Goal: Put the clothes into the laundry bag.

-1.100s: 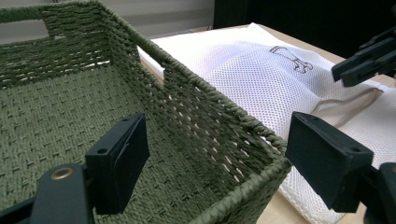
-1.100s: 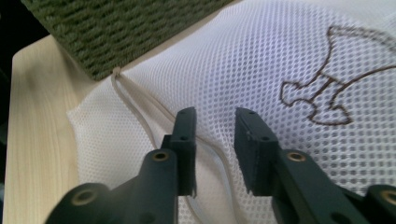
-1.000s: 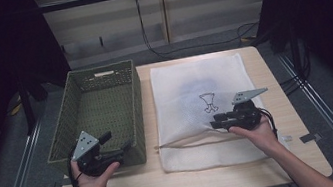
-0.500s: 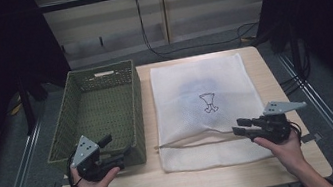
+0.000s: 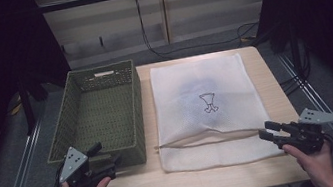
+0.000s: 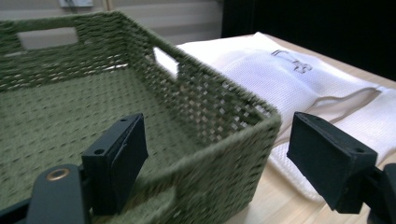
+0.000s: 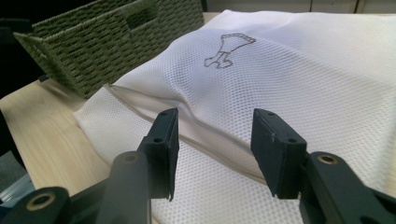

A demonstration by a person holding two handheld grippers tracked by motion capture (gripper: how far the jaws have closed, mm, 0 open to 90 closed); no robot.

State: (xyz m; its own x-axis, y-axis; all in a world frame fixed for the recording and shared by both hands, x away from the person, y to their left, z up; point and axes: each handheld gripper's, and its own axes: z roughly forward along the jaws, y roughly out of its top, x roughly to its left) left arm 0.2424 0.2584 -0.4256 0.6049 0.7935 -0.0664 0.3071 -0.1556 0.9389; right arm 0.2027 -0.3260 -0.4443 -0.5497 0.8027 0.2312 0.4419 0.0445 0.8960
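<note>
Left to right: the left gripper (image 5: 97, 157) has edged in with released jaws straddling the green woven basket's (image 5: 106, 108) near corner, while the right gripper (image 5: 267, 130) has drawn back off the white mesh bag (image 5: 198, 83), jaws just spread and empty, bag ahead of them, nothing obstructing.

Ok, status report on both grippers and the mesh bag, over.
Left gripper open at basket corner. Right gripper open, just widened, nothing between fingers. White mesh bag flat on table. Nothing in the way.
</note>
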